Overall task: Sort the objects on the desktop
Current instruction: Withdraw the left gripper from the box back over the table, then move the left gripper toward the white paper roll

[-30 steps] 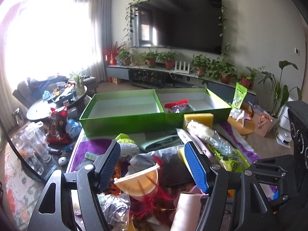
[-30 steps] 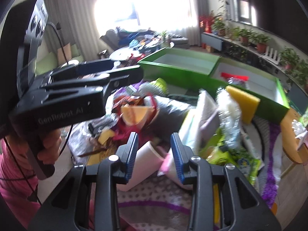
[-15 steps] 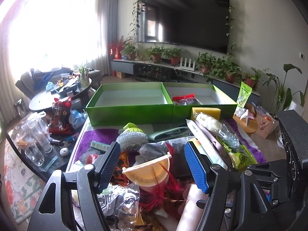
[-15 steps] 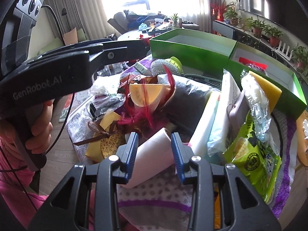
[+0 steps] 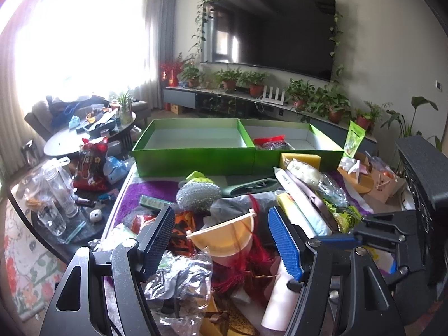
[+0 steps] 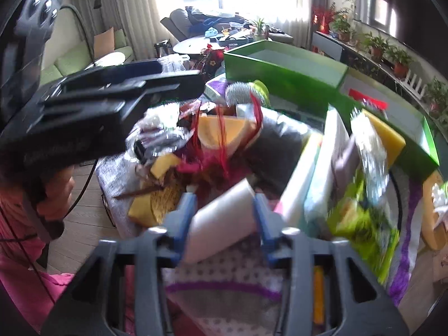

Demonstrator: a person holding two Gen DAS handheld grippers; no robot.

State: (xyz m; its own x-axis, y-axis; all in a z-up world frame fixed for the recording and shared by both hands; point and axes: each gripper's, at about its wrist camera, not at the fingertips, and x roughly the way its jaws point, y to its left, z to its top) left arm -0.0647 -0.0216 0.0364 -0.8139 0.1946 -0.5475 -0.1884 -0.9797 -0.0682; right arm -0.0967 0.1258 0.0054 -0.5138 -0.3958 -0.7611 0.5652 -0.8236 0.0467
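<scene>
- Beside the green box [image 5: 196, 156], on its near side, sits the whole heap of clutter, and the pale roll [image 6: 224, 218] lies at the heap's near edge, furthest from the box.
- Roll looks light and a bit soft, a smooth paper or plastic tube by my guess; likely to dent under a hard squeeze and maybe slip on that glossy skin.
- Best hold, I'd say, is across its middle, pads square on the curved sides, not on the open end that faces the box.
- Right gripper [image 6: 224, 210] is down over it and the jaws are opening, with the roll between the blue fingers [image 6: 186, 210]; the view is blurred, so whether the pads touch it I cannot tell.
- Left gripper [image 5: 218, 238] hangs wide above the heap, gripping nothing; under its gap lies the yellow half-round piece [image 5: 224, 235] with red feathers [image 5: 252, 263], nearer the box than the roll.
- Steel scourer [image 5: 198, 196] sits closer still to the box, and a yellow sponge [image 5: 301, 159] leans right against the box wall.
- One compartment of the box is bare, the other already has a red packet [image 5: 270, 141].
</scene>
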